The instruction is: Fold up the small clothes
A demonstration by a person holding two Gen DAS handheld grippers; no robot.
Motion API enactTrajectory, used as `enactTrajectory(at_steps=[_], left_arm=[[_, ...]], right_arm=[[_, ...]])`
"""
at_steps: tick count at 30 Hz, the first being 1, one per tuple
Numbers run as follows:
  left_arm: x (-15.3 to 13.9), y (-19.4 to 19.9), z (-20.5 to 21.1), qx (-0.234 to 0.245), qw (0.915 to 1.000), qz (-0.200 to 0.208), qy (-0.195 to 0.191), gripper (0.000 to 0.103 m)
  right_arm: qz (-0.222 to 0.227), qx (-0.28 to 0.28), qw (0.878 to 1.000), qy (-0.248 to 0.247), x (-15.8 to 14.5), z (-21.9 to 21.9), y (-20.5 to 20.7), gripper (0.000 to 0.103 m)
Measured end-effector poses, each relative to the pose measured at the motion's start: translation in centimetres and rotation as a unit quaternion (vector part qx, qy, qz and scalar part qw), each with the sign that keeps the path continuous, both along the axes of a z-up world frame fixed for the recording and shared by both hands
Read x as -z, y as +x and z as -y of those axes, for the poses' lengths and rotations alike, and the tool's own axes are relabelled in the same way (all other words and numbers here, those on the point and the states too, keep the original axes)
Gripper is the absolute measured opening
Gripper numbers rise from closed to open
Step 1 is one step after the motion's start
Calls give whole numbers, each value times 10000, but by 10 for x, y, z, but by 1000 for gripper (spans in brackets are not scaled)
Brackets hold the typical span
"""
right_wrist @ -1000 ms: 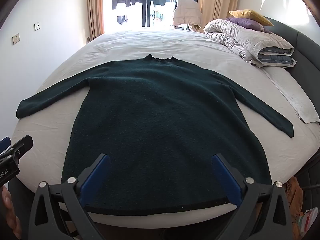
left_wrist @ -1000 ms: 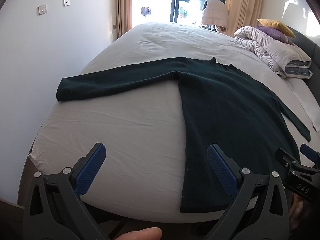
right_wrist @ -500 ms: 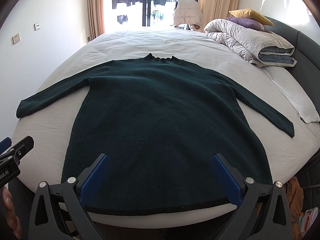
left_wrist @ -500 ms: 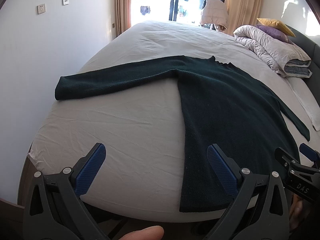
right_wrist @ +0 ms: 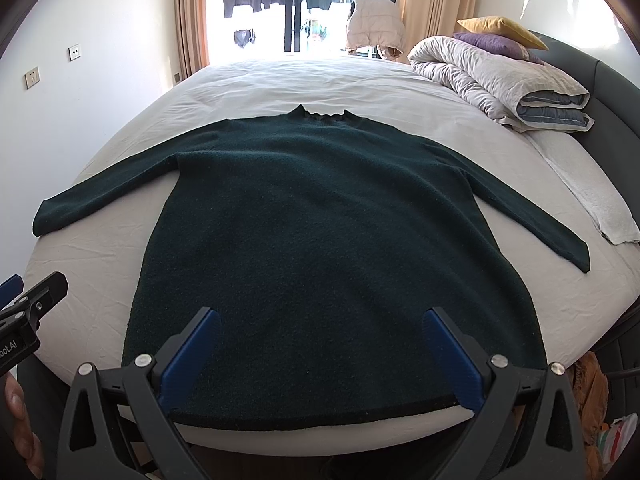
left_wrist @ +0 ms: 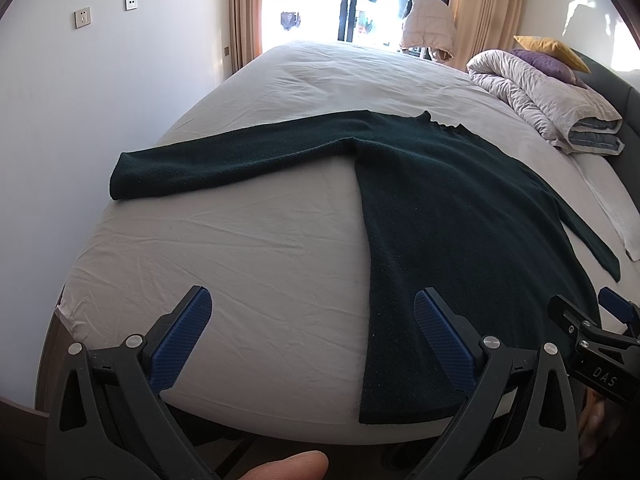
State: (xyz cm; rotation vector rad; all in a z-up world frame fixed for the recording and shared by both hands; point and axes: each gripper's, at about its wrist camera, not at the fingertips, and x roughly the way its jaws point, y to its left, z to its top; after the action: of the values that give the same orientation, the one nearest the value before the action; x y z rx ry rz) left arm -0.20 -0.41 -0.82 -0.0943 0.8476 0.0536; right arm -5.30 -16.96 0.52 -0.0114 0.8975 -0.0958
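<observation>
A dark green sweater (right_wrist: 320,216) lies flat on the white bed sheet (right_wrist: 304,80), collar far, hem at the near edge, both sleeves spread outward. In the left wrist view the sweater (left_wrist: 460,208) fills the right half, its left sleeve (left_wrist: 224,160) stretching to the left. My left gripper (left_wrist: 312,320) stands open above the bare sheet just left of the sweater's side edge. My right gripper (right_wrist: 320,344) is open over the hem, holding nothing. Each gripper shows at the edge of the other's view.
A rolled duvet (right_wrist: 500,80) with a purple and a yellow pillow (right_wrist: 500,28) sits at the far right by the dark headboard. A white towel (right_wrist: 592,196) lies along the right edge. A wall (left_wrist: 100,100) borders the left; a window is beyond the bed.
Both views have shifted only slightly; the left gripper has crept a little toward the bed. The sweater lies as before and both grippers stay open.
</observation>
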Motion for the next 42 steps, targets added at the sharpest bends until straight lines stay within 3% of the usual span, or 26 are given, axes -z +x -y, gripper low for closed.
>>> enactTrajectory(at_steps=[37, 42], left_arm=[[8, 2, -18, -95, 9998, 38, -167, 103], [16, 17, -42, -95, 9983, 53, -565, 103]], right_arm=[[-31, -88, 10000, 1, 8, -15, 12, 103], [-120, -224, 9996, -106, 12, -29, 24, 103]])
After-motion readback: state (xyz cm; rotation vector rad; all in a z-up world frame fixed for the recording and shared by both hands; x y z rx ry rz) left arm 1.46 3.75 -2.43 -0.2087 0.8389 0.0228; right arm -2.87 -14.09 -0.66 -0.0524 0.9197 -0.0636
